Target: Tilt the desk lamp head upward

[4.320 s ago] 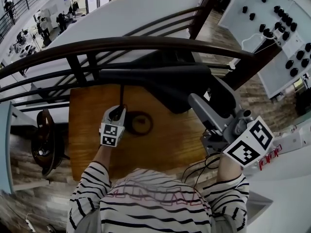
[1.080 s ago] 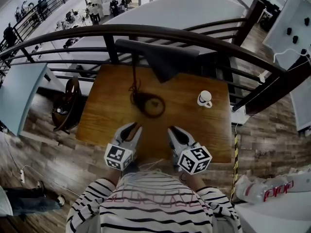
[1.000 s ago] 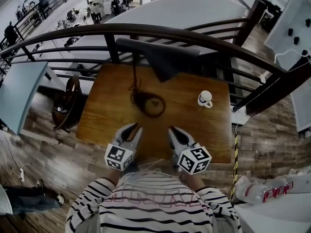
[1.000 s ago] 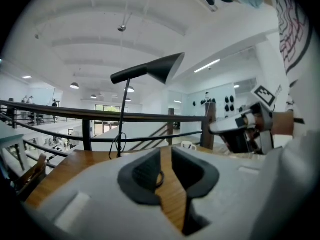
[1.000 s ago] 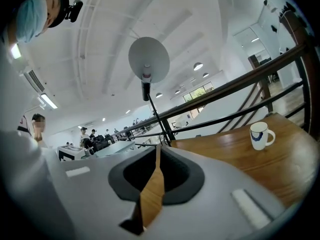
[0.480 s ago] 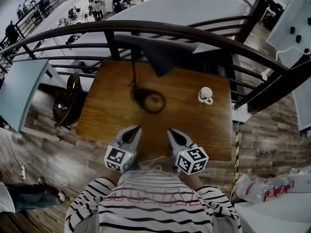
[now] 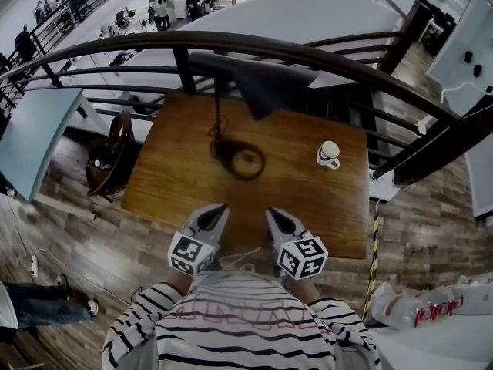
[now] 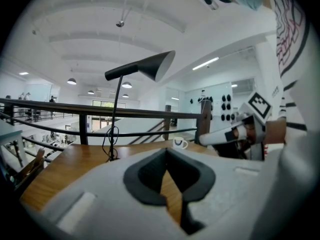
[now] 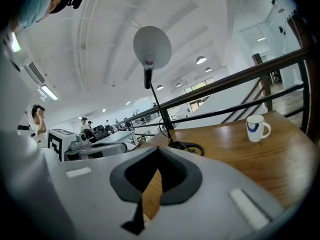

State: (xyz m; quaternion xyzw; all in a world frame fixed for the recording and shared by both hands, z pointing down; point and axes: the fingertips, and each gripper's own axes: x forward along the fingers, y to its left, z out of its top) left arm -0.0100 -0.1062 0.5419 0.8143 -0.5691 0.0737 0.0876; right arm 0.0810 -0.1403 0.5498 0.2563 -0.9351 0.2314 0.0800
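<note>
Lamp base (image 7: 240, 160) stands on table (image 7: 169, 183), at 12 o'clock from both grippers. Mug (image 7: 329, 154) at 3 o'clock of base. Lamp head (image 8: 150, 66) already slants upward, so tilt looks done and nothing seems left.

Left gripper (image 7: 218, 210) and right gripper (image 7: 271, 213) at near table edge, well apart from lamp. Fingers of both closed, nothing between them.

Head hinge too small to see. From above, head blends with dark railing (image 7: 323, 56), so angle hard to judge.
</note>
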